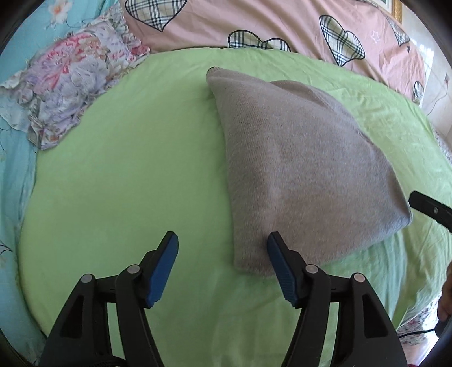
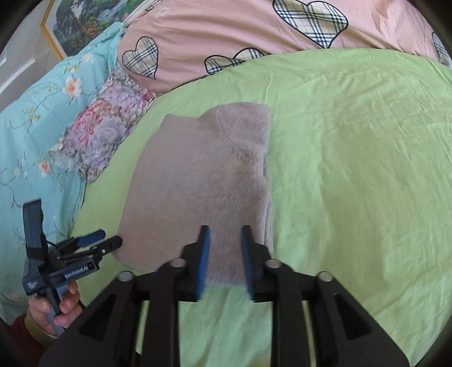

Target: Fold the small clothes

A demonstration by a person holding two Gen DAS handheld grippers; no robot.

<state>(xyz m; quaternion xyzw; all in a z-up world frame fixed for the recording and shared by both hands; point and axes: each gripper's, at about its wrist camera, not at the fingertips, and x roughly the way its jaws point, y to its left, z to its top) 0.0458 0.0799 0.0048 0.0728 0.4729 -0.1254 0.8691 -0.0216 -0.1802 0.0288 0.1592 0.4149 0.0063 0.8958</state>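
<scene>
A grey-beige knitted garment [image 1: 299, 169] lies folded on the green sheet [image 1: 127, 169]; it also shows in the right wrist view [image 2: 203, 175]. My left gripper [image 1: 223, 240] is open, its jaws wide apart at the garment's near left corner, holding nothing. It shows from the side in the right wrist view [image 2: 108, 238], just left of the garment. My right gripper [image 2: 224, 234] is open, with a narrower gap, over the garment's near edge; the cloth shows between the jaws, not pinched. One fingertip [image 1: 423, 201] of it shows at the garment's right corner.
A floral cloth [image 1: 73, 84] lies at the left edge of the green sheet, on a turquoise flowered bedcover [image 2: 31, 135]. A pink quilt with plaid hearts [image 1: 282, 25] lies behind. A framed picture [image 2: 82, 25] hangs at the far left.
</scene>
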